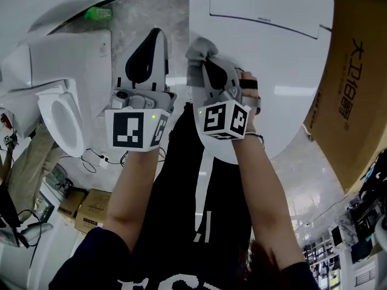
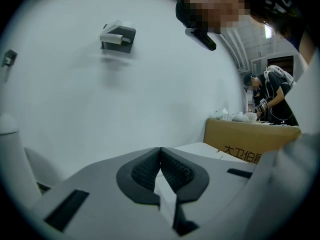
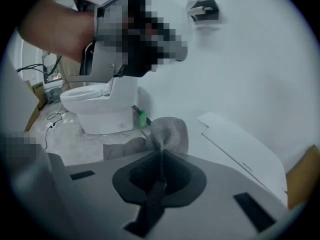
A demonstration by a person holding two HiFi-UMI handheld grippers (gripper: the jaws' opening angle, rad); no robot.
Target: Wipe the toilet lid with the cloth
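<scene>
Right claw (image 3: 161, 159) pinched tight on grey cloth (image 3: 171, 131), bunched by edge of white toilet lid (image 1: 272, 59); cloth looked soft, light, floppy, best gripped mid-fold. Left claw (image 2: 160, 154) closed, empty

**Both arms out, both grippers closed**

Both bare forearms reach away from the body, side by side and close together. The left forearm (image 1: 136, 189) runs up to the left gripper (image 1: 155, 36), whose marker cube (image 1: 136, 128) faces the head camera. In the left gripper view, its two jaws meet at the tips with nothing between them.

The right forearm (image 1: 261, 186) leads to the right hand (image 1: 245, 92), which is wrapped round the handle of the right gripper (image 1: 202, 56). That gripper's marker cube (image 1: 225, 119) sits just near of the hand. Its jaws are pressed together on a grey cloth (image 3: 170, 131), which bunches past the tips and trails back between the pads. The right gripper sits slightly farther out than the left.
</scene>
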